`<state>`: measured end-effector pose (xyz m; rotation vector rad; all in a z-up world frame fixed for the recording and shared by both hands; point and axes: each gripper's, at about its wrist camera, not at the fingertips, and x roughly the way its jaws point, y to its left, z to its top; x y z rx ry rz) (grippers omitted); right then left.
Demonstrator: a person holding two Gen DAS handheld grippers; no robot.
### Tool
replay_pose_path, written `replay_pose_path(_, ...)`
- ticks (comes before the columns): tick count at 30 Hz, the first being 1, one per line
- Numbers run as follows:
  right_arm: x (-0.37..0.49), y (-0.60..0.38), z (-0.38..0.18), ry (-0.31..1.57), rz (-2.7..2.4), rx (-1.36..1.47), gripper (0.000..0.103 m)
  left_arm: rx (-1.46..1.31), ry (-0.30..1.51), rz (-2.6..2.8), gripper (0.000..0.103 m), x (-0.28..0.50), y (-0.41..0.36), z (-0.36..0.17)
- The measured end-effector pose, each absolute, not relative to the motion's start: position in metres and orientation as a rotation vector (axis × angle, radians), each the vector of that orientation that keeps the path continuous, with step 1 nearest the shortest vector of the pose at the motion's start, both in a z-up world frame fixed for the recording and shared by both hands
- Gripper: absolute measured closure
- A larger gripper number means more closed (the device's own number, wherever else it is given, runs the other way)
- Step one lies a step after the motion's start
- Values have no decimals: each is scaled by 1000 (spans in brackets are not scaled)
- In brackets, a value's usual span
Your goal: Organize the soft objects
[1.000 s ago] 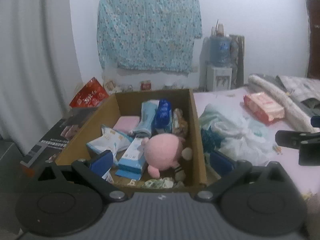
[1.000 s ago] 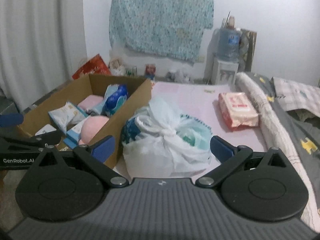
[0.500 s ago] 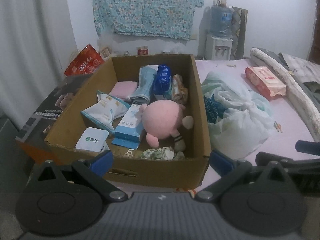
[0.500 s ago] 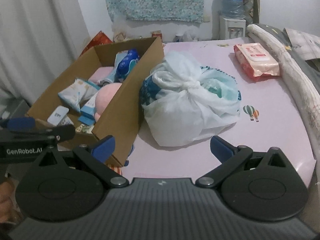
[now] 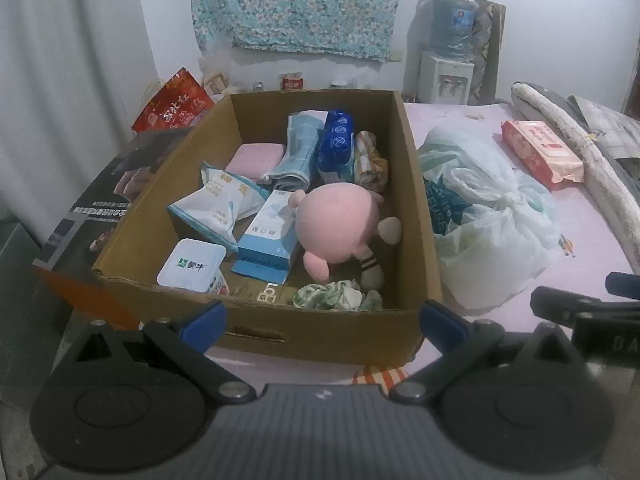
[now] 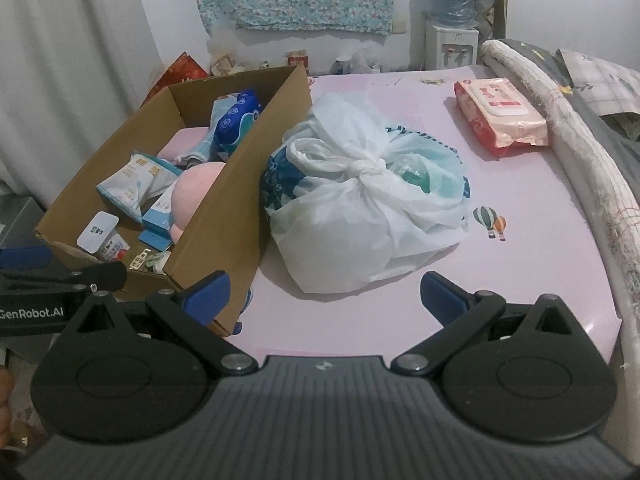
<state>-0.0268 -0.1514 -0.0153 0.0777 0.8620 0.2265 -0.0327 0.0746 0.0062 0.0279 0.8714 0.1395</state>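
Left gripper (image 5: 322, 320): blue-tipped fingers spread wide, nothing between them, poised in front of the near wall of the open brown cardboard box (image 5: 416, 208). Right gripper (image 6: 325, 294): fingers likewise wide apart and empty, facing the knotted white plastic bag (image 6: 360, 208). Box stands on the pink printed bed sheet (image 6: 520, 200) at the left edge of the bed; bag lies just beside the box's right wall, apparently touching it. Inside the box: round pink plush toy (image 5: 340, 222) near the right wall, lying on its side; light-blue flat carton with printed text (image 5: 268, 236) touching the plush on its left; white-and-blue crinkled packet (image 5: 218, 206) left of the carton; white square-lidded cup with green logo (image 5: 192, 266) in the near left corner; crumpled green-patterned cloth (image 5: 332, 298) against the near wall; pink flat pad (image 5: 256, 156), rolled light-blue towel (image 5: 298, 152), dark-blue soft pack (image 5: 338, 140) and small patterned bundle (image 5: 370, 162) toward the far wall. Red-and-white wet-wipe pack (image 6: 500, 116) well apart from the bag, on the sheet near the rolled grey-and-cream blanket (image 6: 580, 152). Contents of the bag only partly visible through the plastic; teal and blue printed material inside.
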Motion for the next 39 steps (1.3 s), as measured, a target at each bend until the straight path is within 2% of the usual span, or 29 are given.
replay_pose_path(39, -33, -136, -8, 860, 235, 1, 1, -7, 878, 132, 0, -41, 83, 4)
